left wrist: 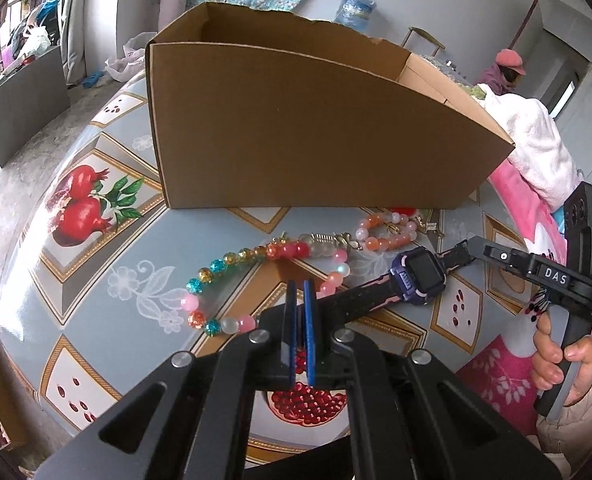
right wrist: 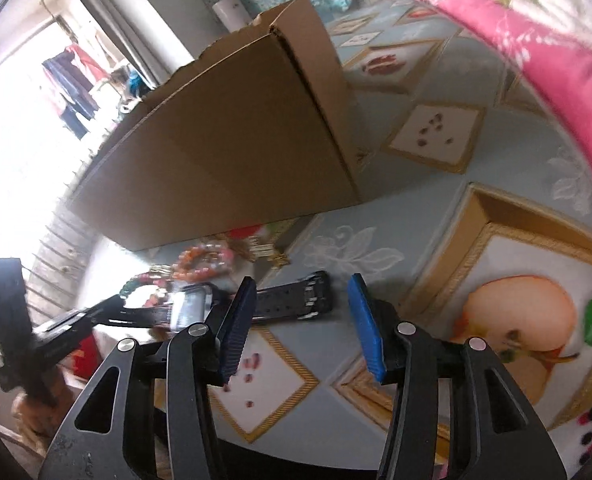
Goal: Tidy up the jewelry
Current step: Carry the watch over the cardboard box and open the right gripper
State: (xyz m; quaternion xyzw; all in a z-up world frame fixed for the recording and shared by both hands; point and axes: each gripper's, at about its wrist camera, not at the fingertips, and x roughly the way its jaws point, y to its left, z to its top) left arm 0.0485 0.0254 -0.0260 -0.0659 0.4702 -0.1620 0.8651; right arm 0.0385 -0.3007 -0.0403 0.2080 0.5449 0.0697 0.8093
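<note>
Left wrist view: left gripper (left wrist: 301,286) has its blue pads pressed together on nothing, hovering above the fruit-print tablecloth (left wrist: 96,300), with the multicolour bead bracelet (left wrist: 256,280) and the purple smartwatch (left wrist: 418,276) lying just beyond, a smaller orange-pink bracelet (left wrist: 388,230) behind them, then the open cardboard box (left wrist: 296,128). Right gripper (right wrist: 302,312) stands apart and empty, its fingers (right wrist: 238,322) over the black watch strap (right wrist: 292,302).
</note>
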